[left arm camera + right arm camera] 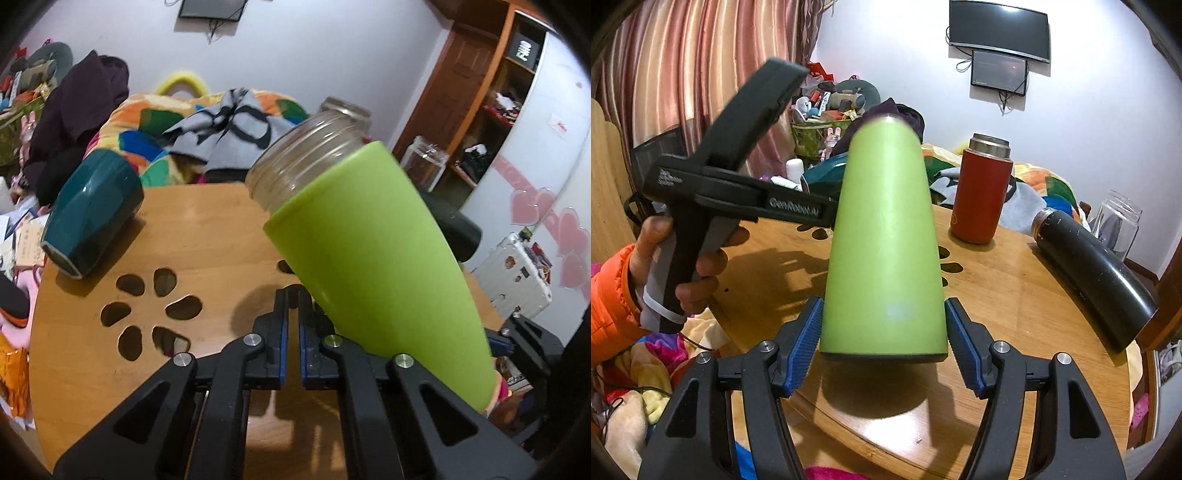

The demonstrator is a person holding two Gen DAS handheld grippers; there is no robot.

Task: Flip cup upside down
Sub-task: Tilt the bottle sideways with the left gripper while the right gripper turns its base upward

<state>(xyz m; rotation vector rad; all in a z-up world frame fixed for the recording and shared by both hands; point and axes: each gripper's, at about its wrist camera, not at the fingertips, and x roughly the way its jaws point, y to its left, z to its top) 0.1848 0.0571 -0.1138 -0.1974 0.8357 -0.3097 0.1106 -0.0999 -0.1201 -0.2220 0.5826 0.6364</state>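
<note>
Left wrist view: nearest the lens, the left gripper [291, 314] has its blue-lined jaws drawn almost together with nothing between them, so it looks clenched on air, idle above the round wooden table with petal-shaped cut-outs [207, 221]. Just to its right the tall lime-green cup with a clear glass threaded neck [373, 258] hangs tilted, mouth up and away, clear of the tabletop. A dark teal faceted cup [92, 214] lies on its side at the far left of the table. Right wrist view: the right gripper [884, 339] straddles the green cup's dark base end, its blue pads [805, 343] at the cup's sides, apparently grasping it; holding low likely leaves the mouth free to swing over. The flip seems underway, not finished. A red cylindrical flask [980, 195] stands upright behind; a black bottle [1097, 273] lies on its side at right.
</note>
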